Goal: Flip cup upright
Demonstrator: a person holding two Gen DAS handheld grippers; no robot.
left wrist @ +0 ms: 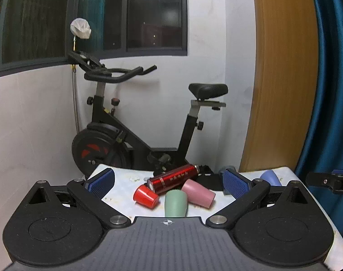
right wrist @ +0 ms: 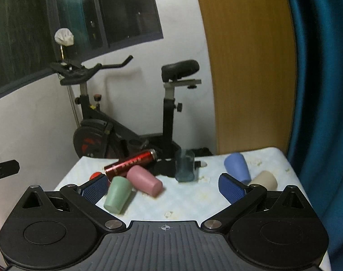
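Five cups lie tipped on your tabletop (right wrist: 216,201): red cup (left wrist: 146,196), green cup (right wrist: 117,195), pink cup (right wrist: 144,180), blue cup (right wrist: 237,167), beige cup (right wrist: 265,180). Your left gripper (left wrist: 169,184) and right gripper (right wrist: 163,188) both hover spread wide, holding nothing, and a red bottle (left wrist: 174,177) rests across the pink cup.

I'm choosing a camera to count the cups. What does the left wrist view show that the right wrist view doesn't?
Only left: the whole red plastic cup, on its side.
Only right: the beige plastic cup and clear bluish glass.
Both: green plastic cup, pink plastic cup, blue plastic cup, red metal bottle, each view's open tool.
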